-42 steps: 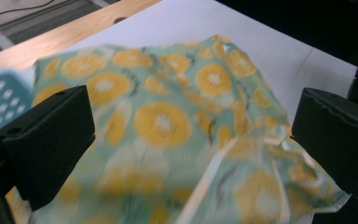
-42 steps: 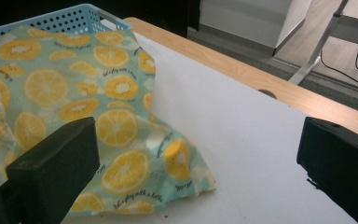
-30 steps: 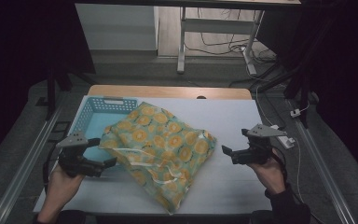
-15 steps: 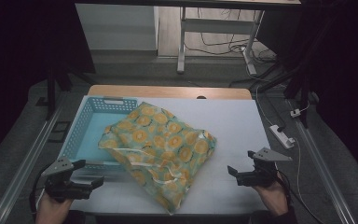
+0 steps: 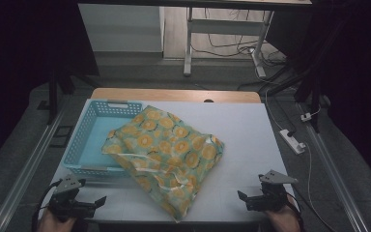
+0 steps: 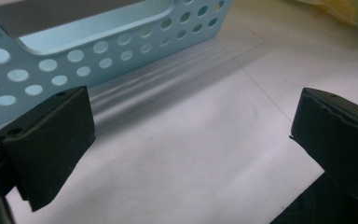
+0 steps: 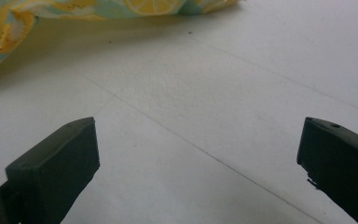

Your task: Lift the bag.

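A dim room is surrounding a white worktop (image 5: 251, 140), with a grey floor, a metal frame leg and loose cables lying beyond its far wooden edge. Metal rails are running along both sides of the worktop, and a white power strip (image 5: 292, 141) is lying on the floor to the right of it.

At the near left corner, the left tool (image 5: 92, 205) is resting low over the worktop in the person's hand, its jaws standing spread with nothing between them. In the left gripper view, the left tool (image 6: 191, 135) is pointing at bare white surface, with the near wall of the basket (image 6: 98, 46) showing its round holes just ahead and to the left.

Further in on the left side of the worktop, the light blue plastic basket (image 5: 89, 130) is sitting with its handle cut-outs facing near and far. A folded cloth printed with orange slices on pale green (image 5: 169, 154) is lying partly over the basket's right rim and partly on the worktop, draping toward the near edge at the middle. Its near corner is reaching close to the worktop's front edge.

At the near right corner, the right tool (image 5: 245, 199) is sitting well apart from the cloth, its jaws also standing spread and holding nothing. In the right gripper view, the right tool (image 7: 198, 154) is facing open worktop, and the cloth's edge (image 7: 74, 11) is lying across the top left, clear of the jaws.
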Motion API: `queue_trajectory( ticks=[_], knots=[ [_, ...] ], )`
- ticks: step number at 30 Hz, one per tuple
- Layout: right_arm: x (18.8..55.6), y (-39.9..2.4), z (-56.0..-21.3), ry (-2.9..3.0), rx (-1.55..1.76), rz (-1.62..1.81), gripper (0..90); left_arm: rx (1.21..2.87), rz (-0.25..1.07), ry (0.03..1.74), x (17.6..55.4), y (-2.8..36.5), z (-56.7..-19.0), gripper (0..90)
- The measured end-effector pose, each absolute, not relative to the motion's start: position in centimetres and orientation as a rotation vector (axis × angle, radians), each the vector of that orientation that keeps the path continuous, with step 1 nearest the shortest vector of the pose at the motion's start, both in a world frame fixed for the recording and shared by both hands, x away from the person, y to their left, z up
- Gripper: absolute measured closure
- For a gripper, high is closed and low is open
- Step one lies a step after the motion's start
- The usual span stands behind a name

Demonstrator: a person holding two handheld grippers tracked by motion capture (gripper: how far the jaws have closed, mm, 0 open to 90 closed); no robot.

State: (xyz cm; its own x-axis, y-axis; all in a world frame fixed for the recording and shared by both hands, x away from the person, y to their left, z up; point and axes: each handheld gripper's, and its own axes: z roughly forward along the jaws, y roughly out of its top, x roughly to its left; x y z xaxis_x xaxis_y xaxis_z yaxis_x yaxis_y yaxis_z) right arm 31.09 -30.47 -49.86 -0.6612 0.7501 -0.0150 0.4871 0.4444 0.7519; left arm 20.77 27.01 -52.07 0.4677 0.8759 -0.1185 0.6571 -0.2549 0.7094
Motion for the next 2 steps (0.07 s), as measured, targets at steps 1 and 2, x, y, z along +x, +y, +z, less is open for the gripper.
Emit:
queue_trajectory(
  ticks=[1,2],
  knots=[
    [31.13,-30.46,-49.94,2.359,1.054,1.059,0.0,2.004,0.384,1.272,20.87,27.01,-52.1,0.0],
    [31.27,-30.58,-49.97,2.361,1.073,1.065,0.0,2.004,0.372,1.275,20.95,27.07,-52.11,0.0]
  ],
)
